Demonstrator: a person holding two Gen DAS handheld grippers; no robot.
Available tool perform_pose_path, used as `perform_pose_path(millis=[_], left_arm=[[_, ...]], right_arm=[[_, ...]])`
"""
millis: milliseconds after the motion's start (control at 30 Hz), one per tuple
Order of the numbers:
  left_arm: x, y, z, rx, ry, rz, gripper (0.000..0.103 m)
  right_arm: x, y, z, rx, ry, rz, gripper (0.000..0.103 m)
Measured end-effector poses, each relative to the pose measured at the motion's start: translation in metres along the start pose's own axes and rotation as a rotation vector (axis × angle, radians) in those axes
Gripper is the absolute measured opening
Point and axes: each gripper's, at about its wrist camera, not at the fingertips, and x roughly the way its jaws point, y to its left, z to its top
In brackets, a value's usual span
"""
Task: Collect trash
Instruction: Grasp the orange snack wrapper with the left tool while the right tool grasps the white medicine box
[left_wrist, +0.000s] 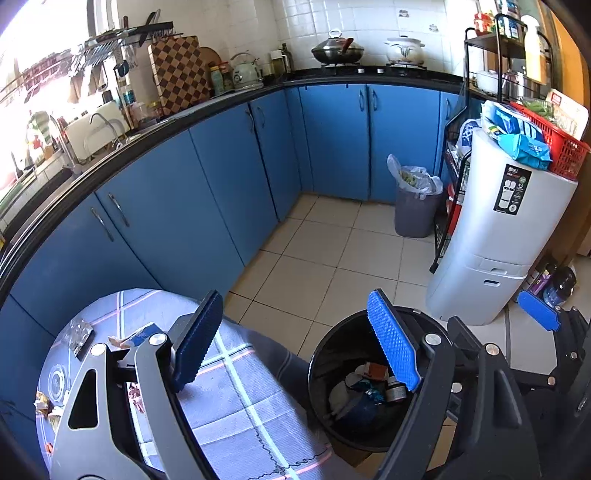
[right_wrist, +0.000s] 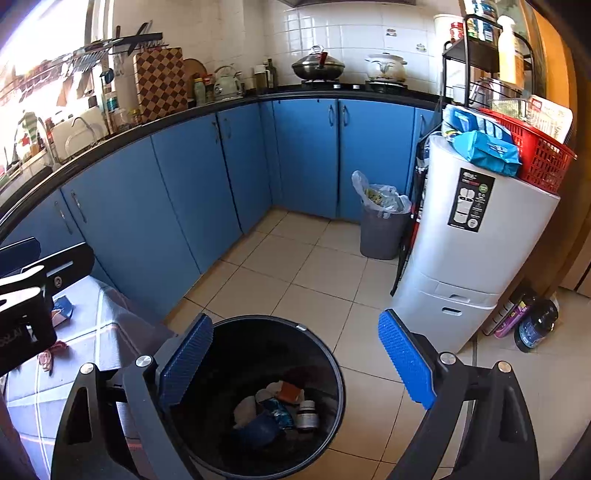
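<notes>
Black plastic bin (right_wrist: 258, 398) on the tiled floor (right_wrist: 325, 273) is the landmark; round, open-topped. Inside at the bottom: a small dark jar w/ label (right_wrist: 307, 414), a blue crinkled wrapper (right_wrist: 279, 408), an orange-brown packet (right_wrist: 290, 392), a pale crumpled piece (right_wrist: 244, 408) and sth dark blue below, hard to tell what.

Right gripper (right_wrist: 295, 363) hangs over the bin mouth, jaws spread wide, nothing between the blue pads (right_wrist: 406, 363). Left gripper (left_wrist: 295, 347) is at the bin's left edge, also spread wide and holding nothing; its right pad overlaps the bin rim (left_wrist: 317, 350) in view, its left pad is over the table.

Left of the bin, touching or just beside it: a table w/ checked blue-grey cloth (left_wrist: 236, 398). More trash on it: a blue carton piece (left_wrist: 142, 334), a clear foil blister (left_wrist: 77, 334), scraps of red/orange wrapper (left_wrist: 136, 400) and yellowish bits (left_wrist: 44, 404) at the far left edge; part hidden by the left gripper's frame.

Right of the bin: a tall white appliance (right_wrist: 469, 251) w/ a red basket (right_wrist: 543, 158) and blue packs (right_wrist: 487, 149) on top; dark bottles (right_wrist: 535, 325) on the floor beside it. Beyond the bin, well apart: a grey bin w/ plastic liner (right_wrist: 382, 229), full of greenish waste, against blue cabinets (right_wrist: 184, 184). Black rack (right_wrist: 461, 59) behind the white appliance. Floor between the two bins is bare tile.
</notes>
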Motion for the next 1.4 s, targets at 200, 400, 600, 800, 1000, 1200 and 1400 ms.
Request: perform_pose_path(millis=[200, 400, 600, 800, 1000, 1200, 1400], left_arm=[[-0.009, 0.018, -0.006, -0.025, -0.003, 0.007, 0.08], [-0.018, 0.042, -0.014, -0.057, -0.009, 0.024, 0.08], [-0.029, 0.08, -0.03, -0.109, -0.009, 0.067, 0.08], [-0.034, 0.134, -0.059, -0.187, 0.021, 0.127, 0.08], [-0.045, 0.192, -0.094, -0.283, 0.053, 0.203, 0.079], [-0.067, 0.259, -0.145, -0.38, 0.089, 0.325, 0.079], [-0.086, 0.31, -0.202, -0.447, 0.129, 0.45, 0.079]], right_arm=[[-0.007, 0.021, -0.001, -0.045, -0.006, 0.016, 0.089], [-0.015, 0.047, -0.001, -0.092, -0.016, 0.039, 0.089], [-0.02, 0.083, -0.004, -0.152, -0.012, 0.091, 0.089], [-0.018, 0.132, -0.012, -0.23, 0.029, 0.163, 0.089], [-0.023, 0.184, -0.021, -0.286, 0.061, 0.245, 0.089], [-0.036, 0.248, -0.039, -0.386, 0.065, 0.315, 0.089], [-0.048, 0.314, -0.063, -0.49, 0.073, 0.404, 0.089]])
